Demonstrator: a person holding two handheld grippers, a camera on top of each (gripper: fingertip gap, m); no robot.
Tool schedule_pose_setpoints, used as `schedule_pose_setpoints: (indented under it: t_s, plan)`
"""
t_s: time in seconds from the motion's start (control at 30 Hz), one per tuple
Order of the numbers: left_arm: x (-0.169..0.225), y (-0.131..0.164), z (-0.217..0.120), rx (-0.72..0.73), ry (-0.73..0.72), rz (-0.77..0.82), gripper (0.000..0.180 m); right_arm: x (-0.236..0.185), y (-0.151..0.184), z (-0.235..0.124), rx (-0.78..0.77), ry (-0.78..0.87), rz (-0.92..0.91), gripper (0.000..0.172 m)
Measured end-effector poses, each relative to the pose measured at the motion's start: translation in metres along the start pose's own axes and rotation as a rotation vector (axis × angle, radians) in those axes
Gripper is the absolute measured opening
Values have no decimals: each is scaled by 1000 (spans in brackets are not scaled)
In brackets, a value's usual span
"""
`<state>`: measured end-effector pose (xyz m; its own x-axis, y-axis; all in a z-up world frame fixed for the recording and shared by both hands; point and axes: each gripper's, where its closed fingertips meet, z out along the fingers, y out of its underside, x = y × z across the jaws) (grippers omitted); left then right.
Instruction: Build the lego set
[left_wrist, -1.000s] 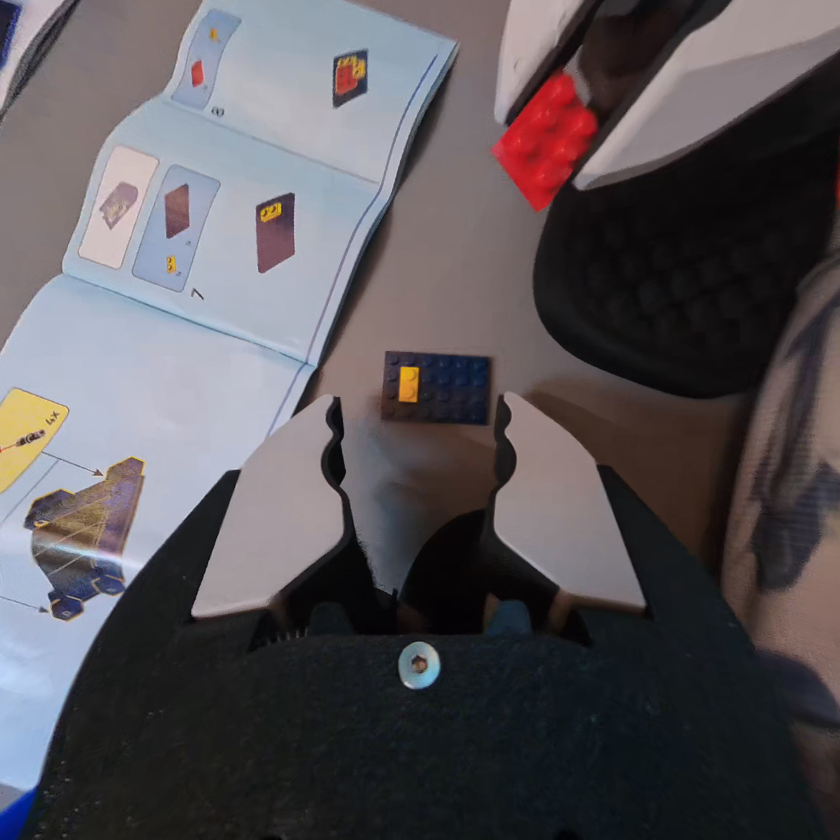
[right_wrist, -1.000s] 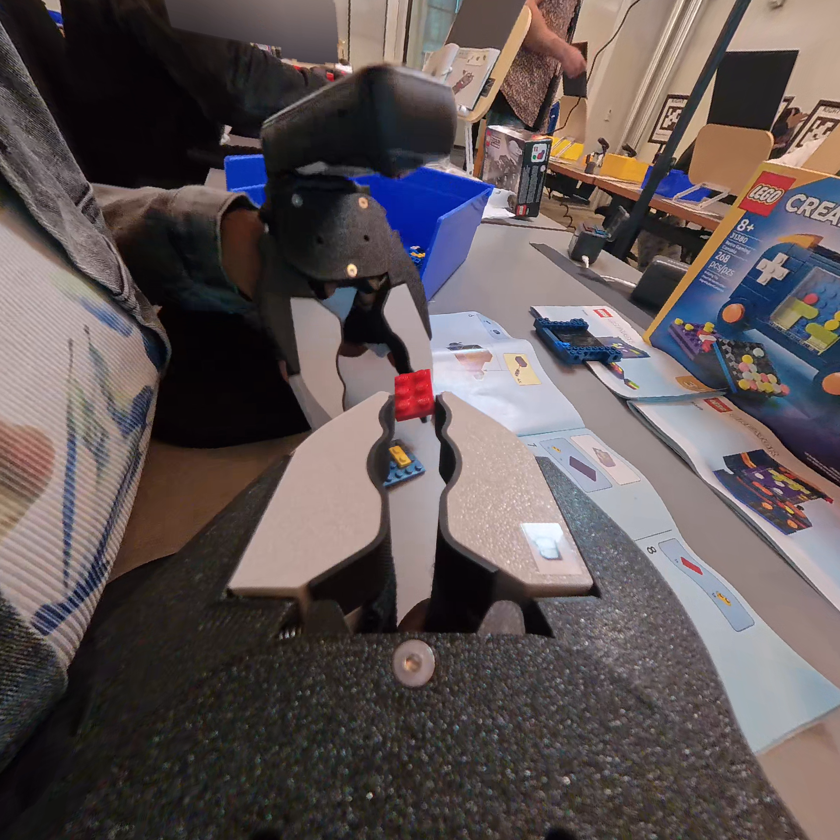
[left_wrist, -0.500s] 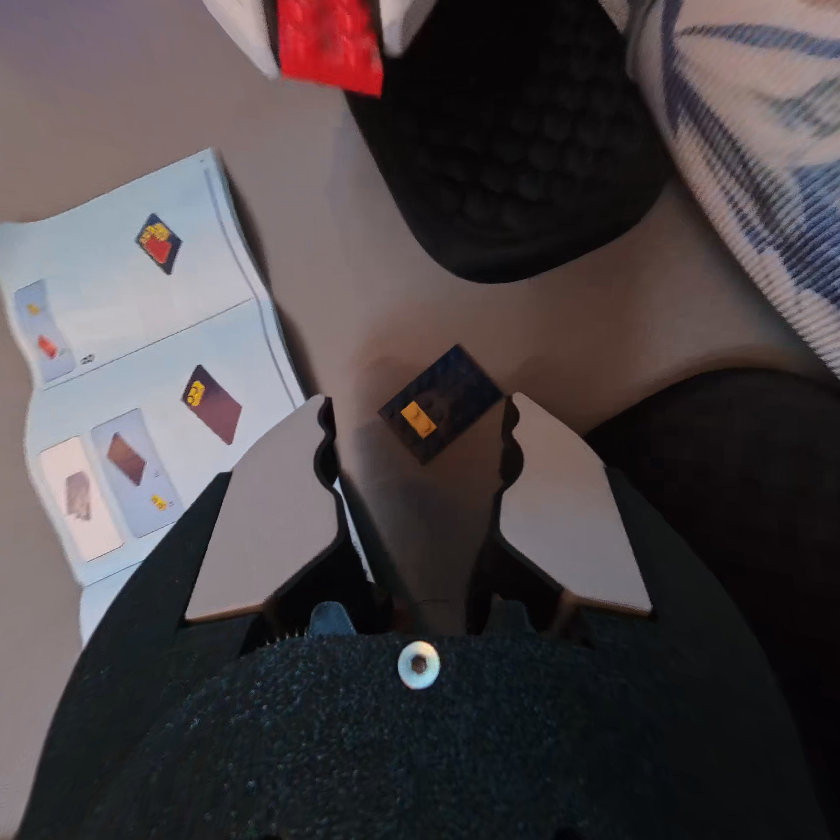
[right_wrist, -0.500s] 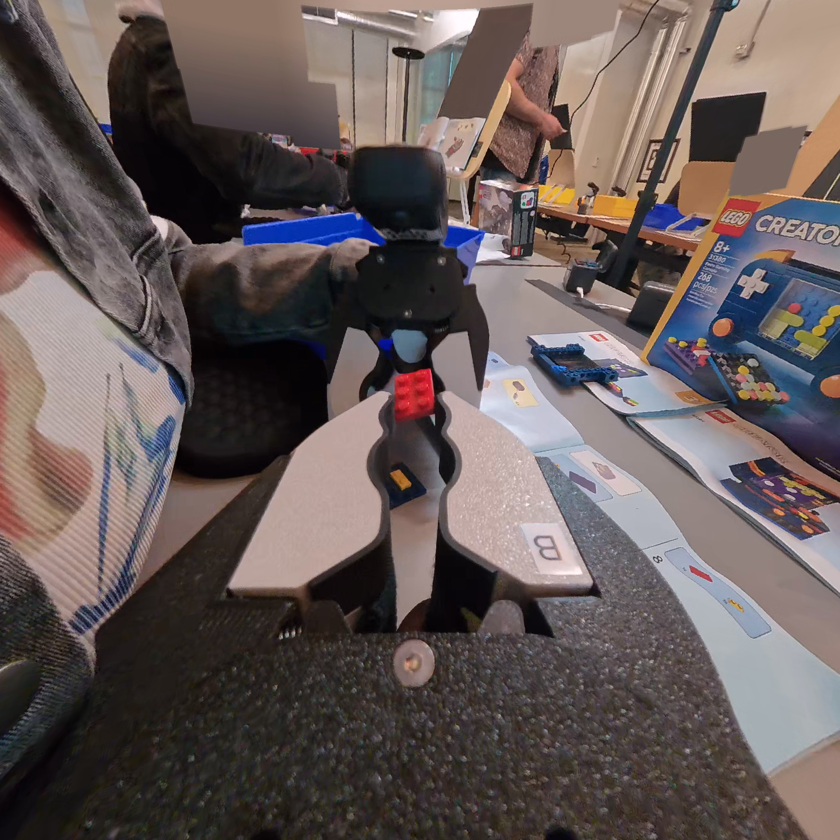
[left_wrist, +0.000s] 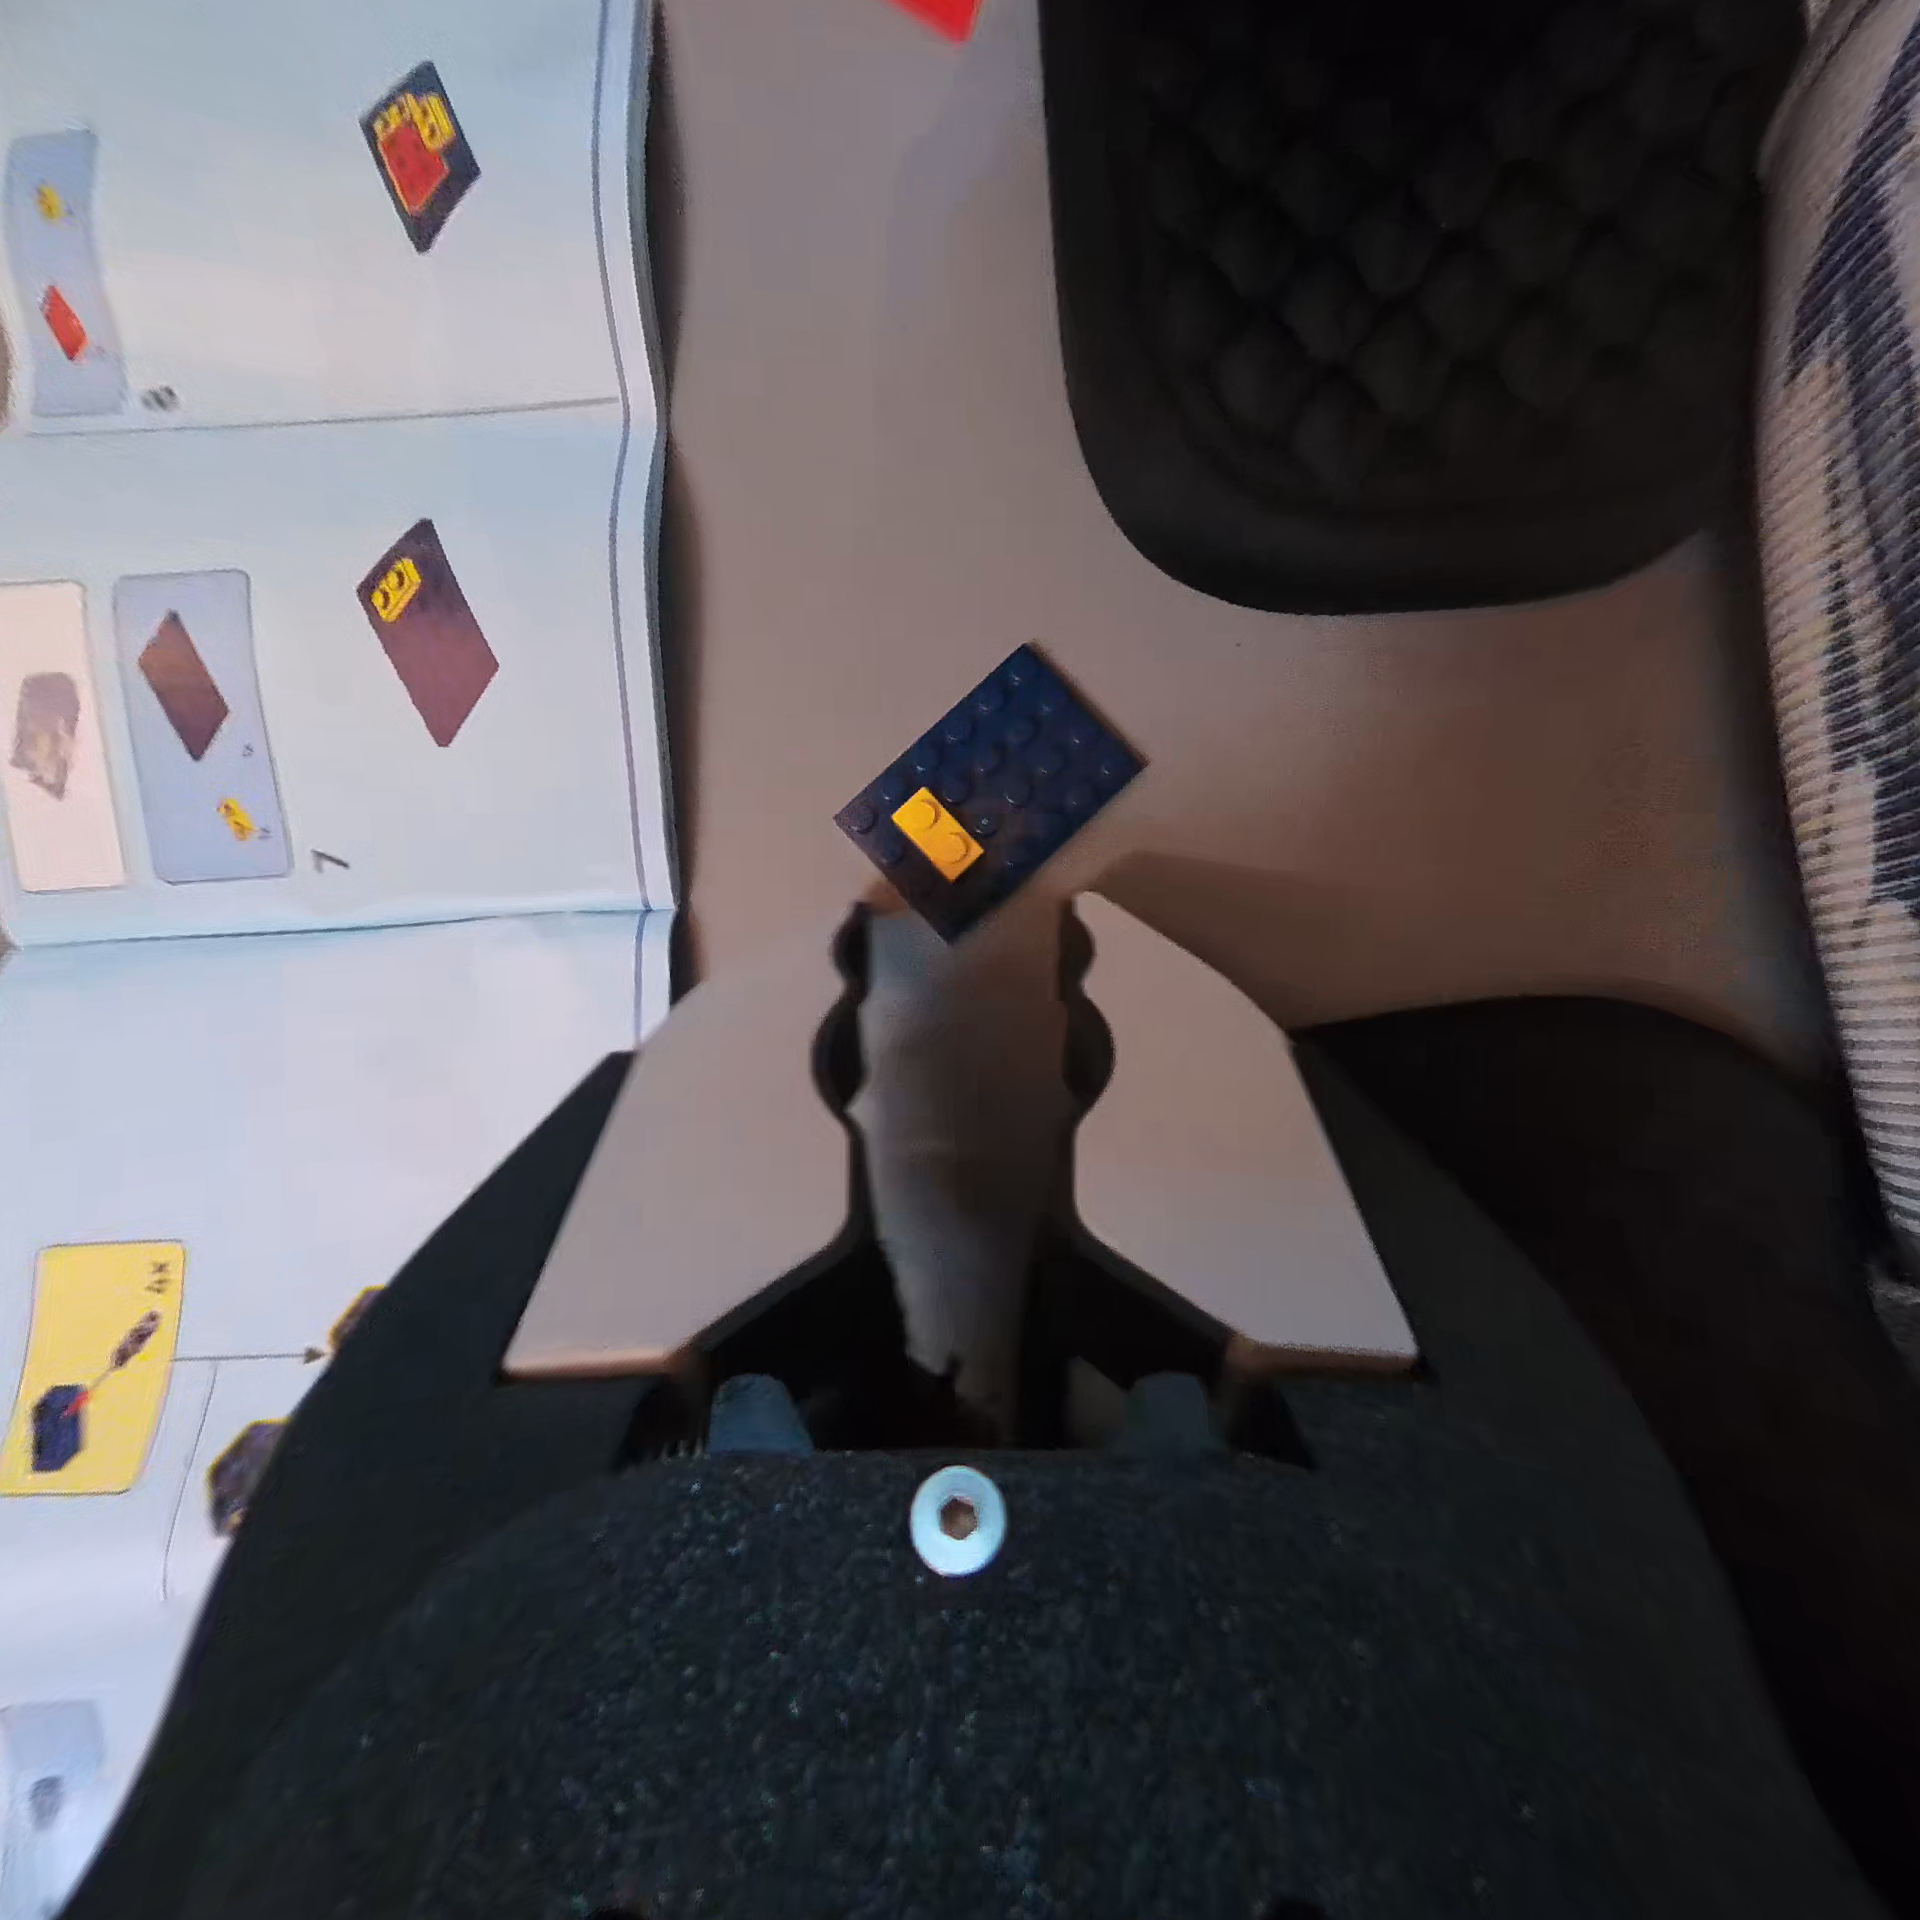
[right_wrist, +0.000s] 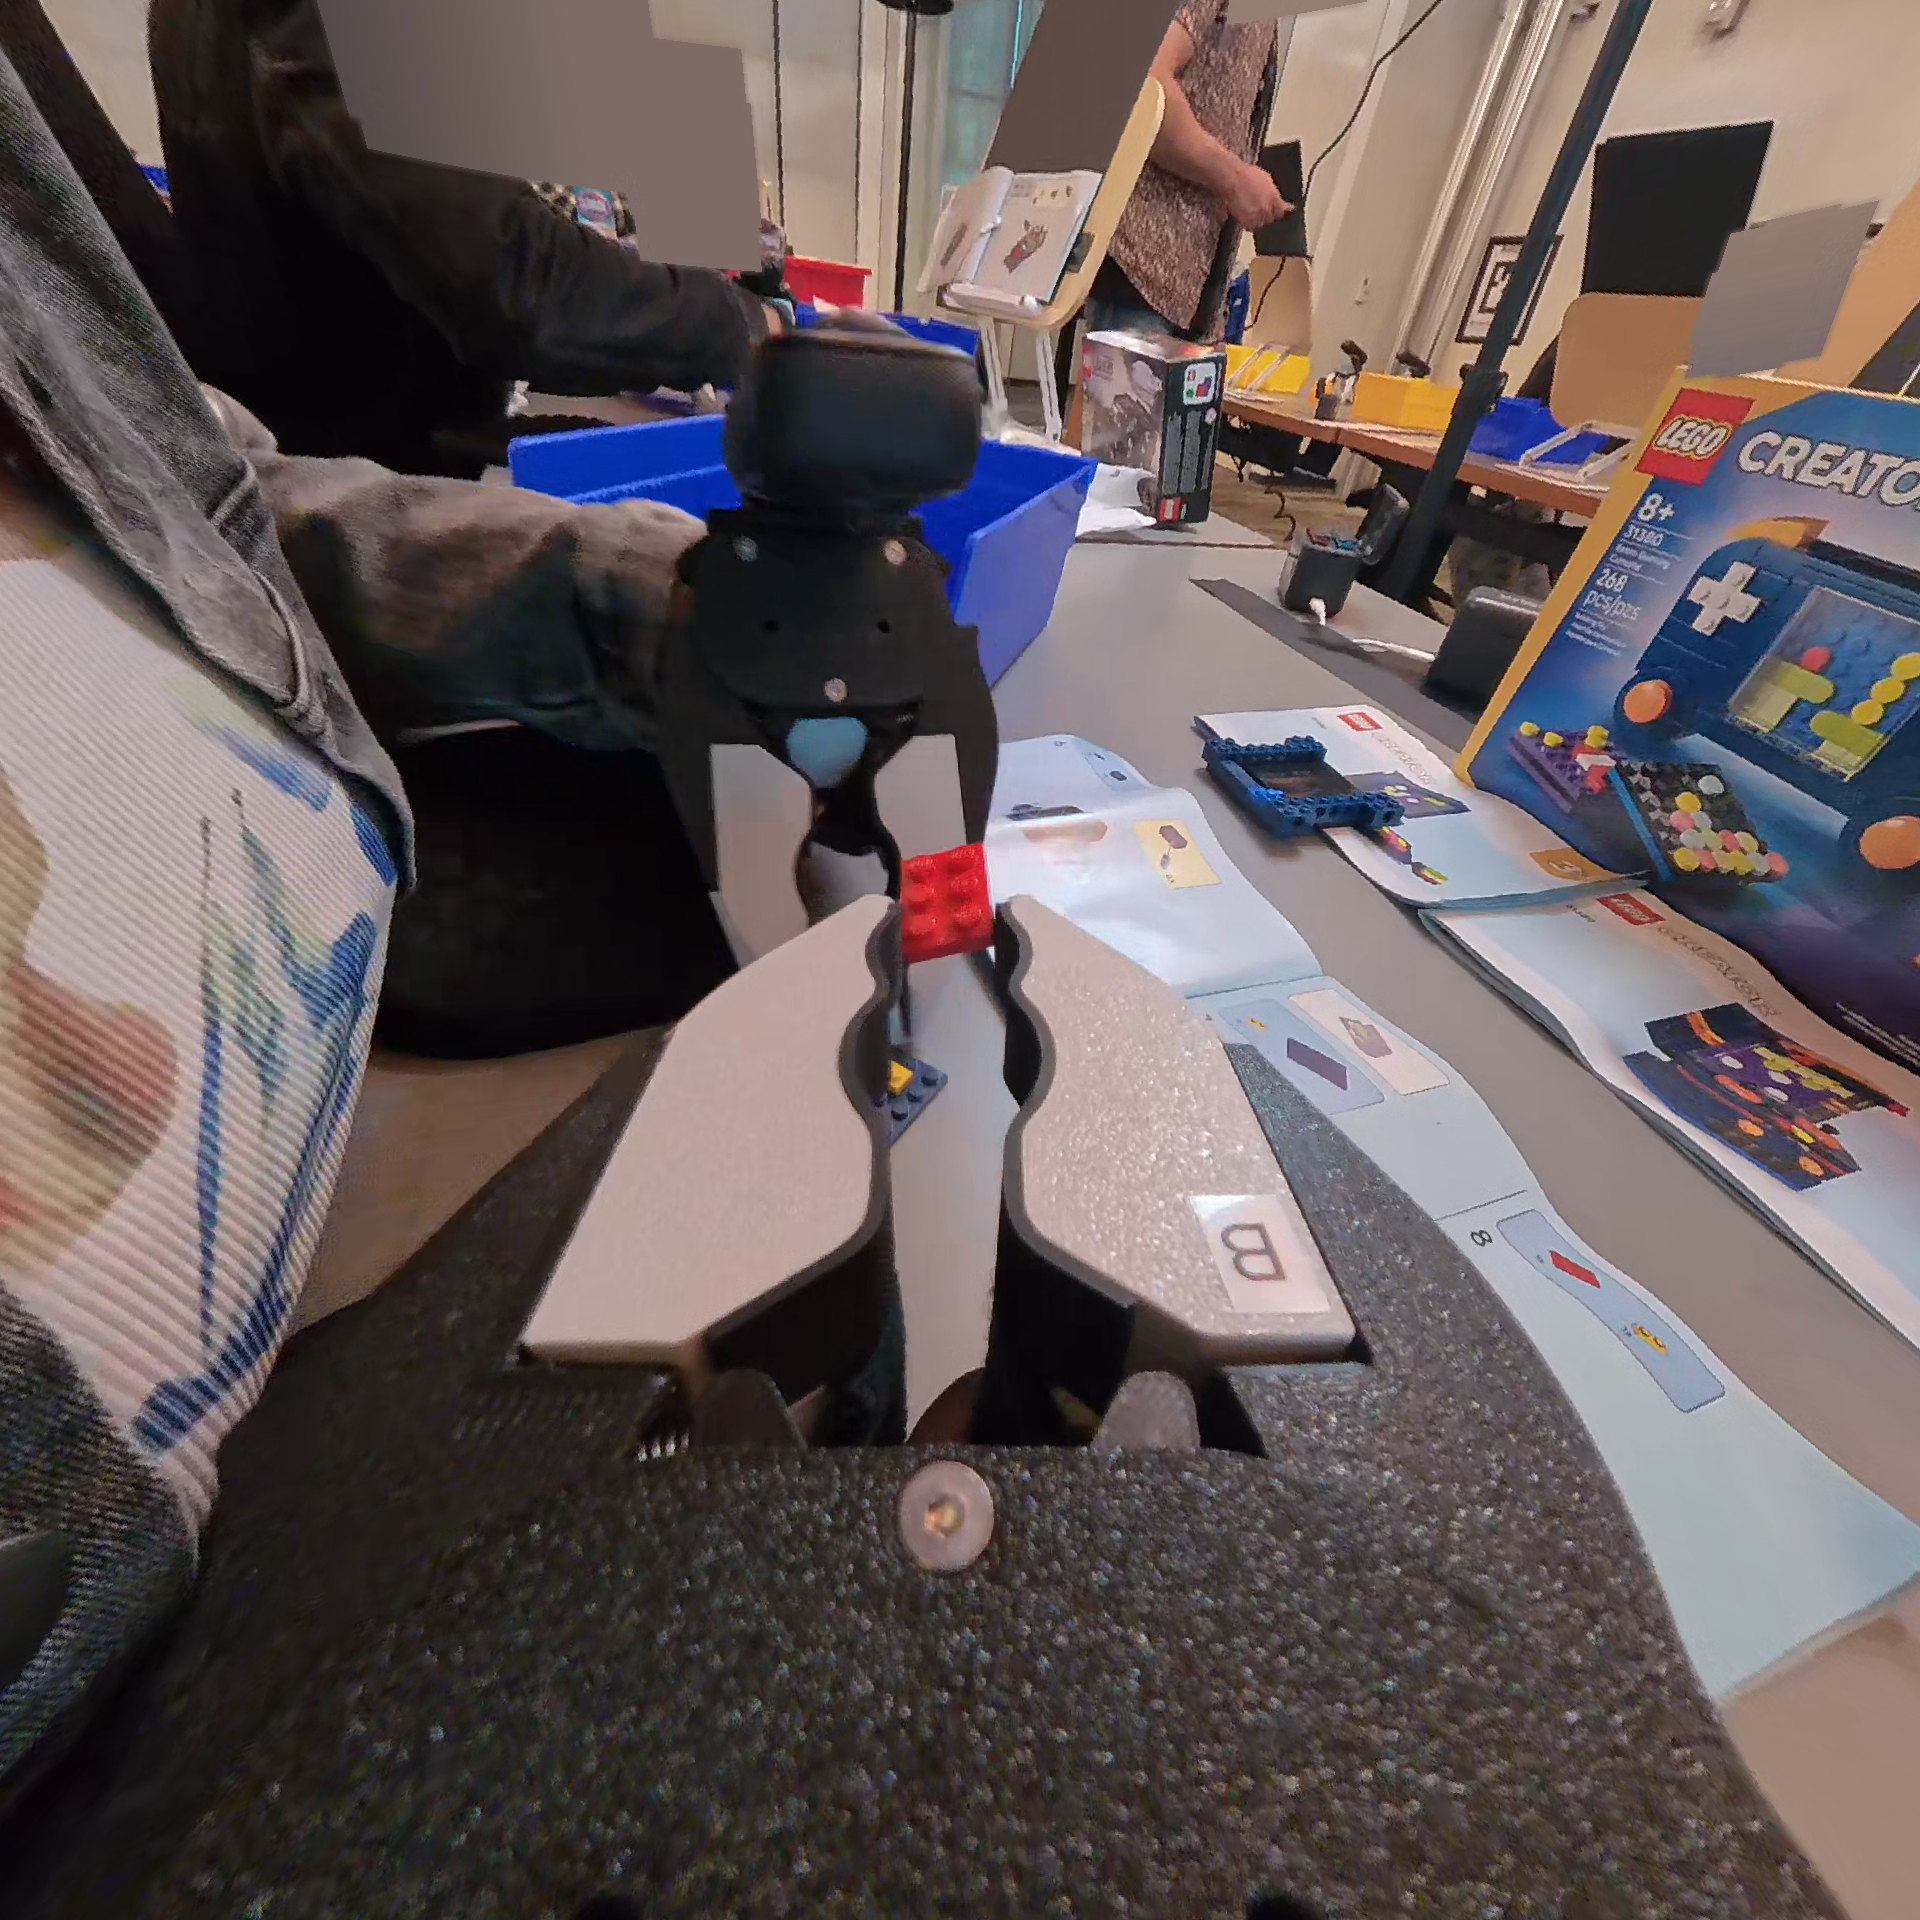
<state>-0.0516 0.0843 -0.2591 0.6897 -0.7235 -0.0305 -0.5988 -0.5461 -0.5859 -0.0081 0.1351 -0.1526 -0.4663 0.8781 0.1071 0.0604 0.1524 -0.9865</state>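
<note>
The left gripper (left_wrist: 961, 914) hangs over the grey table (left_wrist: 852, 468), jaws apart with nothing pressed between them; the near corner of a dark blue studded plate (left_wrist: 997, 790) lies at the mouth of the fingertips, whether touched cannot be told. A small yellow brick (left_wrist: 935, 833) sits on that plate. To the plate's left, a strip of bare table separates it from the edge of an open light-blue instruction booklet (left_wrist: 312, 468); ahead and to the right a black padded cushion (left_wrist: 1403, 312) closes in, leaving a narrow lane of table.

The right gripper (right_wrist: 948, 914) is clamped on a red studded brick (right_wrist: 943, 900), both pads against its sides, held above the table.

Only the right wrist view shows the left gripper from outside, pointing down over the plate, and the blue bin (right_wrist: 1018, 520), the toy box (right_wrist: 1766, 665), a blue brick frame (right_wrist: 1299, 779) and more booklets (right_wrist: 1662, 987) along the right.
</note>
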Motion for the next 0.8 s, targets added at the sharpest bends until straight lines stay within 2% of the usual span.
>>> schedule_pose_setpoints:
  t_s: [0.07, 0.13, 0.23, 0.33, 0.37, 0.53, 0.63, 0.8]
  plan:
    - [-1, -6, -3, 35, -24, 121, 55, 0, 1, 0, -8, -5, 3, 17]
    - [-1, -13, -1, 85, 11, 257, 67, 1, 0, 0, -6, -11, 10, 17]
    - [-3, -14, 10, 109, 133, 252, 61, 0, 0, -2, -7, -9, 11, 16]
    - [1, -14, 11, 135, 252, 127, 36, -1, 3, -3, -34, -13, 2, 16]
    - [0, -14, 10, 135, 256, 85, 36, -1, 4, -4, -46, -17, 0, 16]
    - [-10, -11, 9, 141, 27, -97, 34, 0, 17, 4, -141, -57, 8, 17]
    - [-13, -16, 4, 204, -62, -180, 32, -3, 32, 15, -251, -107, 53, 17]
    - [-12, -23, 4, 227, -129, -164, 32, -7, 58, 29, -416, -146, 54, 17]
